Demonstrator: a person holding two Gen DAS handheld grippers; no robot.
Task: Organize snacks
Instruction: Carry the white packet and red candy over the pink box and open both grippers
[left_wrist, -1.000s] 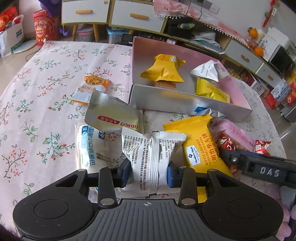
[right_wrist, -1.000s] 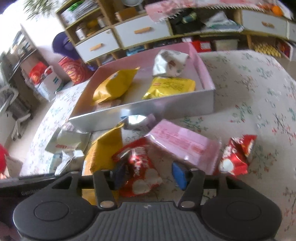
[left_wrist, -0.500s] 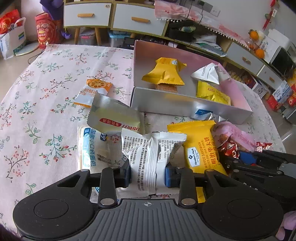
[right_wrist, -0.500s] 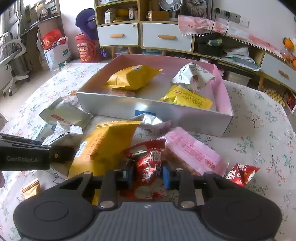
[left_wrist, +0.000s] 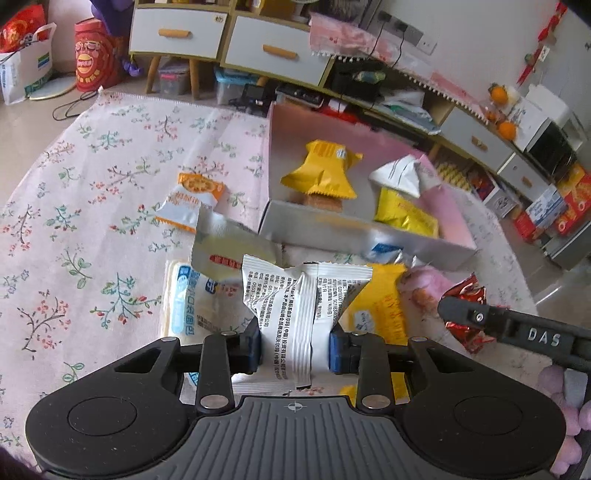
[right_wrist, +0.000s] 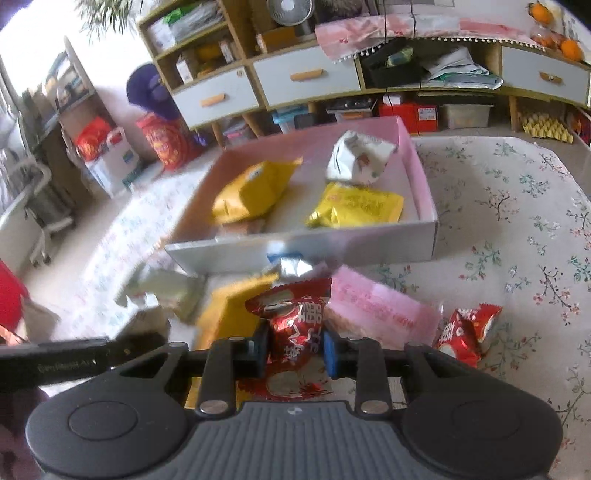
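The left gripper (left_wrist: 295, 347) is clamped on a white crinkly foil packet (left_wrist: 303, 306), printed with small black text, pads pressed into both sides at the lower middle of the left view. The right gripper (right_wrist: 295, 349) is pinched tight on a shiny red wrapper (right_wrist: 295, 325), squeezed narrow between the blue pads.

Above both sits the box (left_wrist: 354, 236), pale grey cardboard outside, pink inside, holding a puffy yellow pouch (left_wrist: 321, 170), a flat yellow foil pack (left_wrist: 402, 214) and a crumpled white packet (left_wrist: 399, 177).

The left view alone shows an orange-and-white sachet (left_wrist: 192, 203) at centre left on the flowered tablecloth (left_wrist: 92, 184), and a soft blue-and-white bread pack (left_wrist: 195, 302) beneath the held packet.

The right view alone shows a second red wrapper (right_wrist: 465, 332) at lower right, beside a flat pink pack (right_wrist: 376, 310).
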